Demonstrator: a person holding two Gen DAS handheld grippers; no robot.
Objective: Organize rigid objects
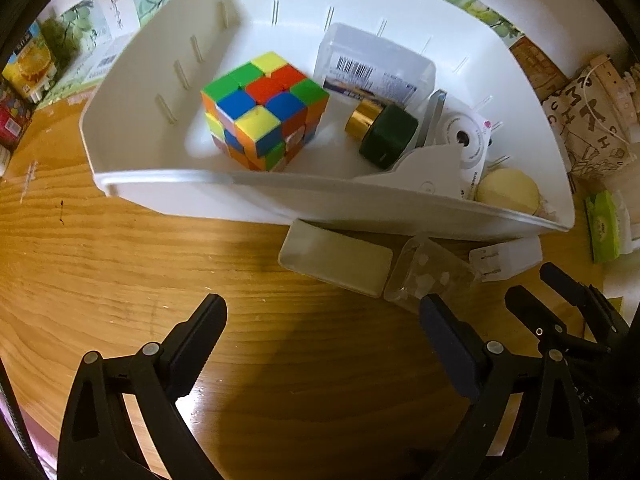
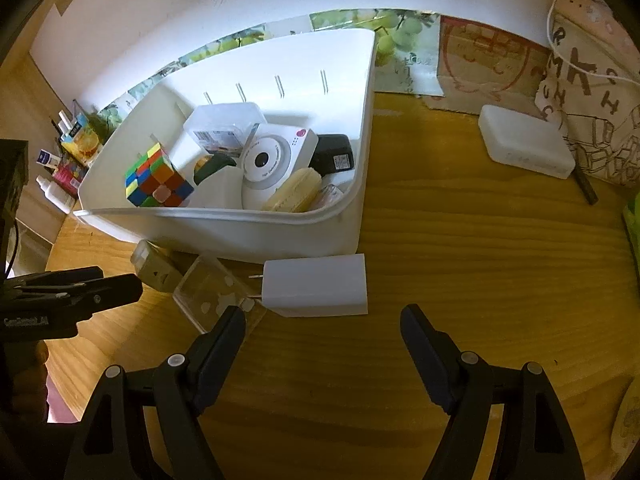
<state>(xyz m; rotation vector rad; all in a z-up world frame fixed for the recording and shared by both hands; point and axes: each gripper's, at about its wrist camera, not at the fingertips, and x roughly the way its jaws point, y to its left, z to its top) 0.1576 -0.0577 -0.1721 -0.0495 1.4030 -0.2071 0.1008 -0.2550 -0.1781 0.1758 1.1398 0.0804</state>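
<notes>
Table: wooden round-edged tabletop (image 2: 460,248) with visible grain, carrying everything below.
Bin: white plastic storage bin (image 2: 256,232) with slotted walls, standing near the wall; already holding a multicoloured puzzle cube (image 1: 262,110), a white toy-like camera (image 2: 272,160), a clear lidded box with a barcode label (image 1: 372,64), a dark green and gold cylinder (image 1: 382,130), a black adapter (image 2: 334,156) and a pale yellow round piece (image 1: 510,190).
Loose items: three things lie on the table just in front of the bin's near wall, well within reach.
Charger: white plastic wall charger block with two metal prongs (image 2: 318,288), lying flat, prongs pointing toward the clear case. Likely light, stiff and smooth; best taken across its two broad flat sides, away from the prongs.
Cream box: small cream rectangular plastic box (image 1: 338,262), touching the bin's wall. Probably light and rigid; grip across the short width.
Clear case: small transparent plastic case with white bits inside (image 2: 212,292), between the other two. Thin walls may be slippery and could crack under a hard squeeze.
Right gripper: black two-finger right gripper (image 2: 322,322), jaws apart and empty, hovering above the table in front of the charger.
Left gripper: black two-finger left gripper (image 1: 322,310), jaws wide apart, empty, near the cream box.
</notes>
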